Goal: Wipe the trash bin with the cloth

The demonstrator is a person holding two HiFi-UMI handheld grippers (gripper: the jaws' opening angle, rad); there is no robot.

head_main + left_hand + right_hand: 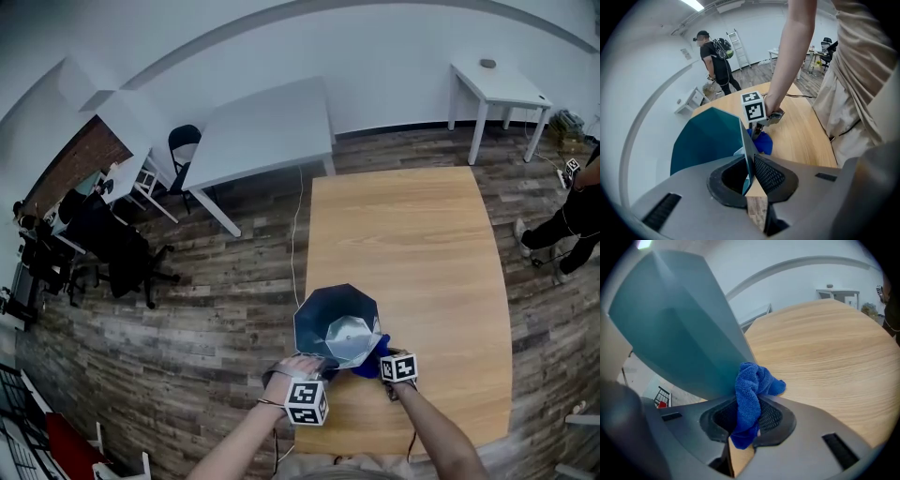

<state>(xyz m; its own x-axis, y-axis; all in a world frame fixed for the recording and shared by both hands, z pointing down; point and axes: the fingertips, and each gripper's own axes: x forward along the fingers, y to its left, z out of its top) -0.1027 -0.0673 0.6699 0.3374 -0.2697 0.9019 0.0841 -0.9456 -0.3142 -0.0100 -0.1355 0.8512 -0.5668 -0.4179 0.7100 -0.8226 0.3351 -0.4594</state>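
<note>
At table's (422, 234) near edge, clamping bin (708, 140) wall with left tool (750, 176), jaws nearly closed; pinching cloth (752, 385) tight in right tool (749, 417), against bin's side

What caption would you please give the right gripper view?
Right gripper holding a blue microfibre cloth beside the teal faceted trash bin.

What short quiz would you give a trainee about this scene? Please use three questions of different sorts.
1. True or false: the left gripper is shut on the wall of the trash bin.
2. What does the right gripper hold? A a sponge, B a cloth, C nothing.
3. Fill in: the cloth's colour is ____.
Key: 1 true; 2 B; 3 blue.
</note>
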